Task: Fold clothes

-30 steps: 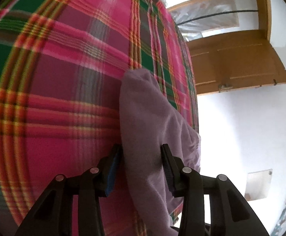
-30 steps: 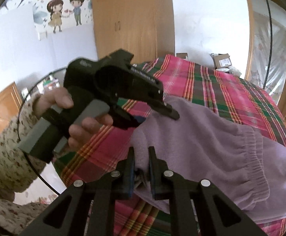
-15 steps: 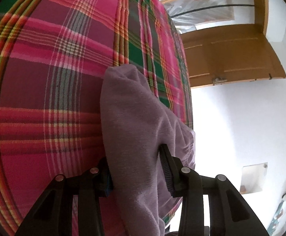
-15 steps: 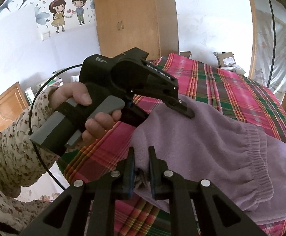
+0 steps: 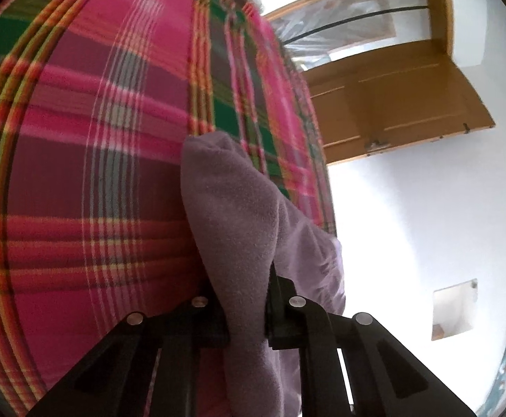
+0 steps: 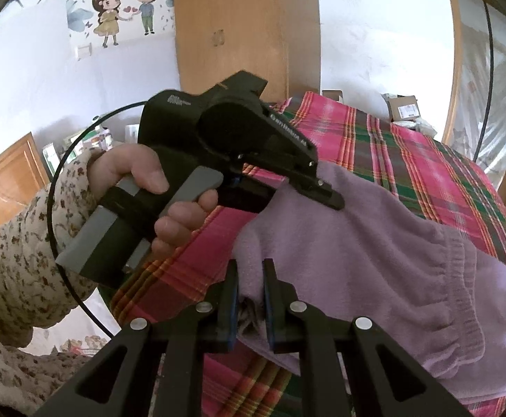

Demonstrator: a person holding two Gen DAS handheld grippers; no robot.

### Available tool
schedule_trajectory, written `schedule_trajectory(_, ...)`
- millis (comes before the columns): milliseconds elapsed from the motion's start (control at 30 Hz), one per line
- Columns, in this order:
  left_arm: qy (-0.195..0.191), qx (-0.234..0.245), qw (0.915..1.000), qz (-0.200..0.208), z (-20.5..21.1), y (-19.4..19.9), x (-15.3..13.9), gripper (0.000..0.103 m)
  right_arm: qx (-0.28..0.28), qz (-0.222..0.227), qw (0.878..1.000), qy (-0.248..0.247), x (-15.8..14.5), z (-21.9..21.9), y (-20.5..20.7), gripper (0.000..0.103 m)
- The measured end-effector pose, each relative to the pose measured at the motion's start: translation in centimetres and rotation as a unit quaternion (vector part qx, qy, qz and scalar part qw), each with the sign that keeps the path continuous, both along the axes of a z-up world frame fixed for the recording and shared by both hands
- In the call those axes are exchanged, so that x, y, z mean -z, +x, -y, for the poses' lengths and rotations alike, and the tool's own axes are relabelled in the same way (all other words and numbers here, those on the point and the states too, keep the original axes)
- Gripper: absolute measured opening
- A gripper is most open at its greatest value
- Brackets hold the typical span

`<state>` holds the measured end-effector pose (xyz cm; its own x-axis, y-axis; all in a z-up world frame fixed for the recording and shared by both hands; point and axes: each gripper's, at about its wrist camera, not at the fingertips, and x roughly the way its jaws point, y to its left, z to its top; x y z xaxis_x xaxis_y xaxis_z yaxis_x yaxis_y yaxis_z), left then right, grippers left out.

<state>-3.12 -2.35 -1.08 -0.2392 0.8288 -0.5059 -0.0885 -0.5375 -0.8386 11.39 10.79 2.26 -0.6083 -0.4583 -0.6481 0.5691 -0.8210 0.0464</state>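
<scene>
Two tools, left tool (image 5: 242, 299) and right tool (image 6: 249, 288), each pinch one purple garment (image 6: 374, 243).

Left gripper (image 5: 246, 299): jaws clamped on a bunched fold of lilac fleece garment (image 5: 232, 208)
Garment: rises ahead from between the jaws
Bedspread (image 5: 89, 146): pink-green plaid, left of jaws
Door (image 5: 392, 104): wooden, far right of jaws

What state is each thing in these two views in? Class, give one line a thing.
purple garment: lifted at one edge, pinched by both grippers.
left gripper: shut on the fabric.
right gripper: shut on the fabric.
plaid bedspread: spread flat.
door: open.
wardrobe: doors closed.
</scene>
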Motion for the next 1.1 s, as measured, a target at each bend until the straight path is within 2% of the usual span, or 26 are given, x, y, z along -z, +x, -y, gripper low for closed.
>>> schedule_trajectory(133, 0.007, -0.005, 0.9999, -0.006, 0.3, -0.2, -0.6, 0.013, -0.005, -0.005, 1.000, 0.004, -0.2, 0.8, -0.2, 0.012)
schedule_trajectory(267, 0.011, -0.012, 0.9998, -0.008, 2.6, 0.6, -0.2, 0.013, -0.011, -0.009, 1.000, 0.008, -0.4, 1.5, -0.5, 0.012)
schedule_trajectory(433, 0.004, -0.017, 0.9997, -0.016, 3.4, 0.6, -0.9, 0.013, -0.024, -0.012, 1.000, 0.008, -0.6, 2.6, -0.7, 0.012)
schedule_trajectory(933, -0.030, -0.047, 0.9979, -0.032, 9.7, 1.6, -2.3, 0.013, -0.087, -0.012, 0.996, 0.005, -1.0, 6.9, -1.2, 0.012)
schedule_trajectory(1100, -0.050, -0.065, 0.9961, -0.032, 11.9, 1.7, -2.7, 0.013, -0.122, 0.005, 0.993, -0.006, -0.8, 9.2, -1.9, 0.012)
